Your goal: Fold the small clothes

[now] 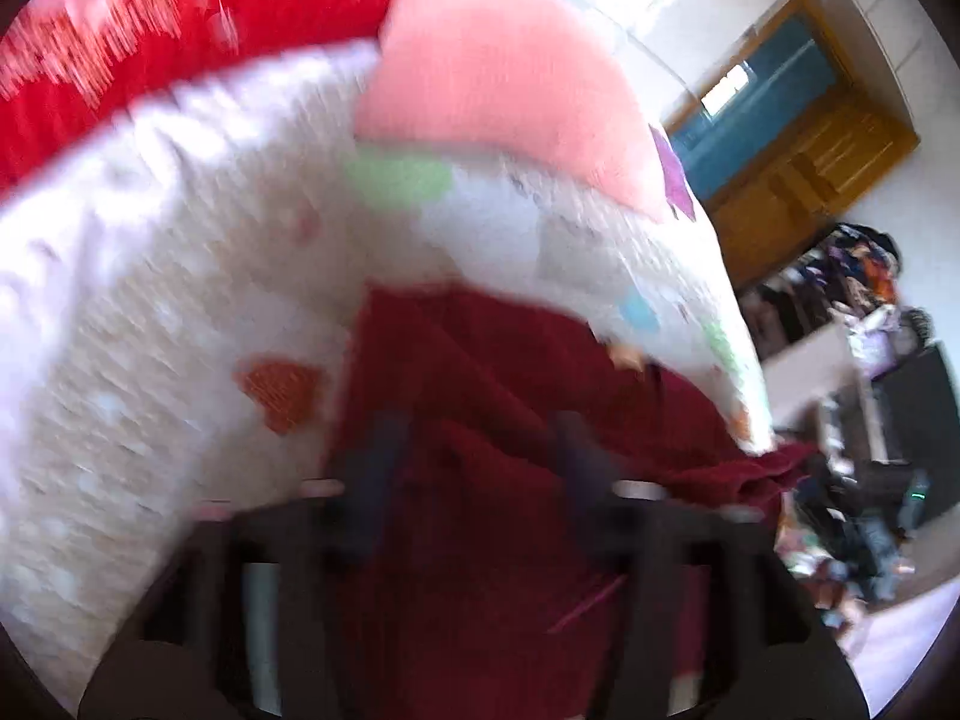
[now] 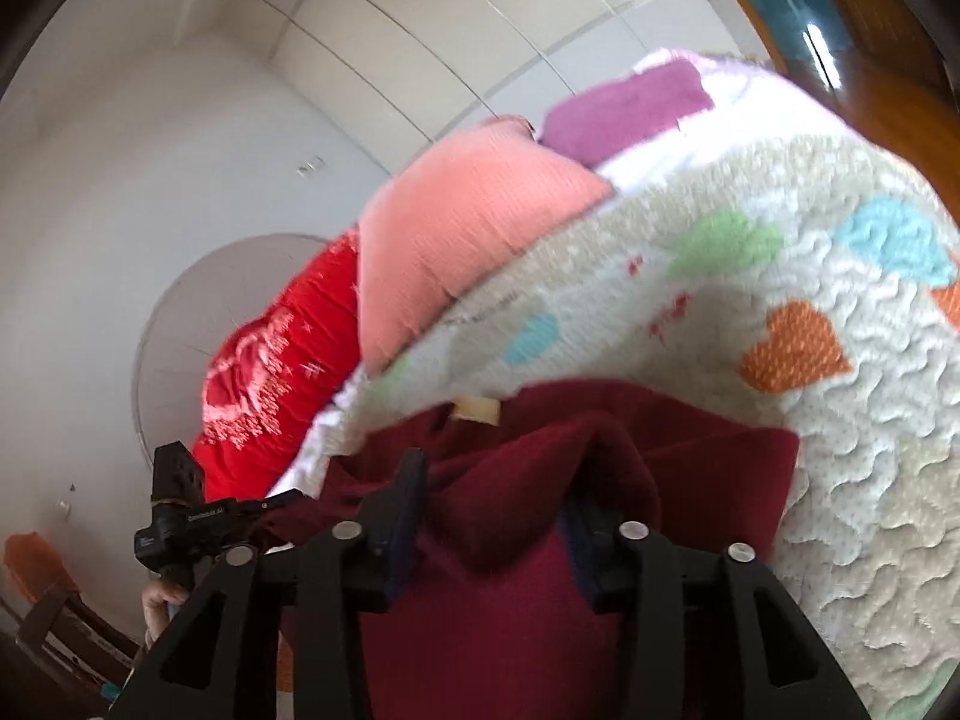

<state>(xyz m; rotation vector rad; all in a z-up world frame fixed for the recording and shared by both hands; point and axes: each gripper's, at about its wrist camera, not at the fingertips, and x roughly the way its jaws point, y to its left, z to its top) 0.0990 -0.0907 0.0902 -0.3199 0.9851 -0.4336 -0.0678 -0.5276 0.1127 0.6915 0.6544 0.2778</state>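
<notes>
- Right, both claws sit spread, maroon garment (image 2: 480, 588) draped between fingers; right claw (image 2: 498, 504), left claw (image 1: 480, 450).
- Can't tell if either actually pinches cloth.
- Garment bunched on the quilted bed cover (image 2: 810, 450).
- Risk: knit slips out or drags, fold goes crooked; left view blurred.

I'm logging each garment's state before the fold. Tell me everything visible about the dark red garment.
The dark red garment looks like a soft, fuzzy knit in one maroon color, with a small cream label at its upper edge. It is bunched and creased, not flat, lying on the heart-patterned quilt. A raised fold sits between the right gripper fingers, and cloth also lies between the left gripper fingers; that view is blurred.
</notes>
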